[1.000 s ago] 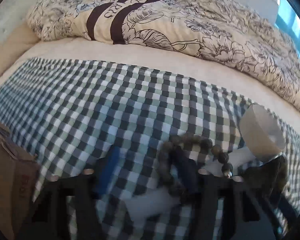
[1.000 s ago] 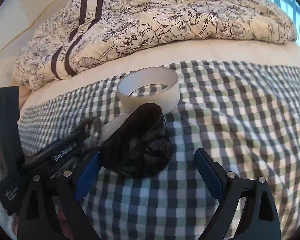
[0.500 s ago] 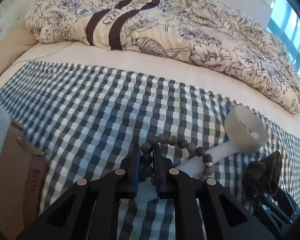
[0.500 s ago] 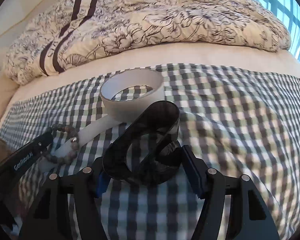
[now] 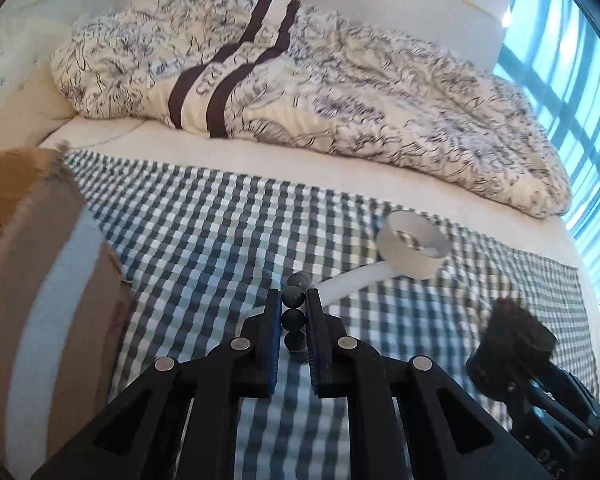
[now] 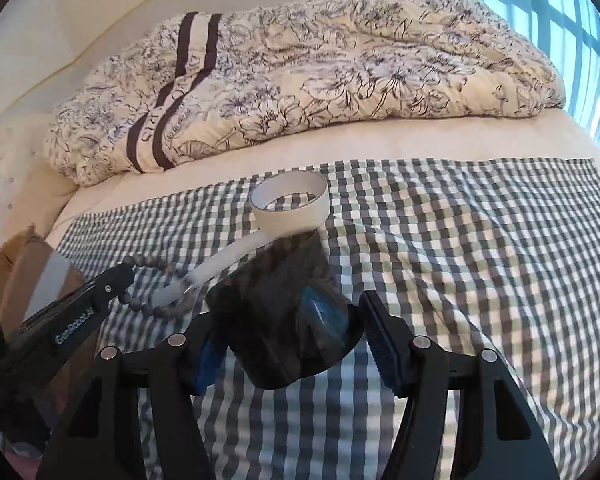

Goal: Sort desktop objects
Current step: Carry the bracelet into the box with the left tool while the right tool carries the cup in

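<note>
- Left gripper: jaws nearly closed, pinching the bead bracelet between the pads; a few dark round beads stacked in the narrow gap, one more poking out past the tips.
- In the right wrist view, rest of the bracelet draped loose beyond the left jaw tips, over the white tail of the tape roll.
- Likely light, hard-beaded and slippery on a slack string; best pinched across a single bead, squarely, as here; apt to swing and snag that tape tail.
- Right gripper: jaws spread wide around the dark glossy ring; right pad clearly apart from it, left contact hidden, so grip uncertain.
- Ring looks thin, springy, smooth; best taken across its wall, gently.
- Cardboard box just left of the left jaws; probably the drop place.
</note>
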A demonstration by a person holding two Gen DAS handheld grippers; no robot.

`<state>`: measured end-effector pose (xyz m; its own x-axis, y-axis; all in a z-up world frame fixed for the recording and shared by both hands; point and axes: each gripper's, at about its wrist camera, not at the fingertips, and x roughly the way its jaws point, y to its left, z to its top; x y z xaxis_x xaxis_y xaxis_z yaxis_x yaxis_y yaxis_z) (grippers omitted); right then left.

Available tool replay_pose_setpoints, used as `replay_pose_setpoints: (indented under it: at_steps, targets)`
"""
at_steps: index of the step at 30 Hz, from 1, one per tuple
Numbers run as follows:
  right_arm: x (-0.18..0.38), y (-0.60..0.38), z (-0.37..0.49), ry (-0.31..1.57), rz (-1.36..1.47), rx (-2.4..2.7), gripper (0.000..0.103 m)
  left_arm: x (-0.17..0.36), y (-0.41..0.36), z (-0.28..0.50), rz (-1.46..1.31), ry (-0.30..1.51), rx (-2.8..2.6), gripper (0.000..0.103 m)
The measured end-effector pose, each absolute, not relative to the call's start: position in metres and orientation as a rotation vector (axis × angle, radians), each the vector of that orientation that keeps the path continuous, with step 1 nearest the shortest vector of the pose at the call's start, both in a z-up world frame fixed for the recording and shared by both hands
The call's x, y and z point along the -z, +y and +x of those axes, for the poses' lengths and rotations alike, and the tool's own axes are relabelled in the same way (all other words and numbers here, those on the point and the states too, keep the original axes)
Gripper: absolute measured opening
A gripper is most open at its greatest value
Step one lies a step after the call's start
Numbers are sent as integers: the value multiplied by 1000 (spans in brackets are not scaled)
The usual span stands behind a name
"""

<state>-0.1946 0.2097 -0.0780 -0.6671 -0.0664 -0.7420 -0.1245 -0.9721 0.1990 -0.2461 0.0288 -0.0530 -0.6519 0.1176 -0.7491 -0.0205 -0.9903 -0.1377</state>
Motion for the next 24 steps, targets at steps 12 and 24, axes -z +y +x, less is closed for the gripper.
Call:
replay_pose_setpoints:
  at_steps: [12, 24]
  targets:
    - [31, 197, -137, 323, -1200, -2886, 59, -12, 27, -174, -1130, -144, -2833, 12]
    - [-12, 173, -74, 235, -1126, -2963, 59, -58, 4, -117, -1072, -164, -2876, 12]
